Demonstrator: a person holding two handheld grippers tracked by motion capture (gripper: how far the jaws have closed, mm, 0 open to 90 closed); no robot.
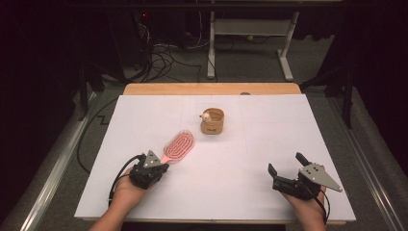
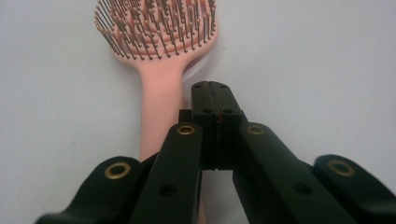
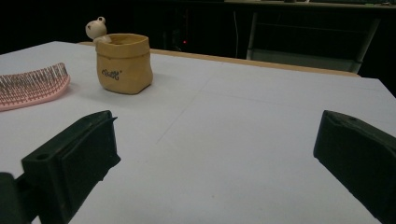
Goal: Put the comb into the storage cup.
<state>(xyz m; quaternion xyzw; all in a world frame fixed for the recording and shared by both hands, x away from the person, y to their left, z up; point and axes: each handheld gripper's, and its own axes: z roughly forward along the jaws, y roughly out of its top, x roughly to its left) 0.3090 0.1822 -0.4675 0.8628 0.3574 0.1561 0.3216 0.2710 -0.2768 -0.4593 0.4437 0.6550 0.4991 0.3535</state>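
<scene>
- Pink hairbrush (image 1: 179,146) lies flat on white tabletop (image 1: 250,183), bristles up, near-left of tan bear pot (image 1: 212,121).
- Left tool (image 2: 215,100) pinched together w/ nothing in it, just beside brush handle.
- Right tool (image 1: 287,169) spread wide, well right of pot.
- Brush prob. light, stiff plastic; grab mid-handle, not bristles.

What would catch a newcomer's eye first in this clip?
A pink hairbrush lies bristles-up left of centre on the white table, the left hand-held gripper shut beside its handle. Behind it stands a tan pouch-shaped cup with a small bear figure on its rim.
</scene>
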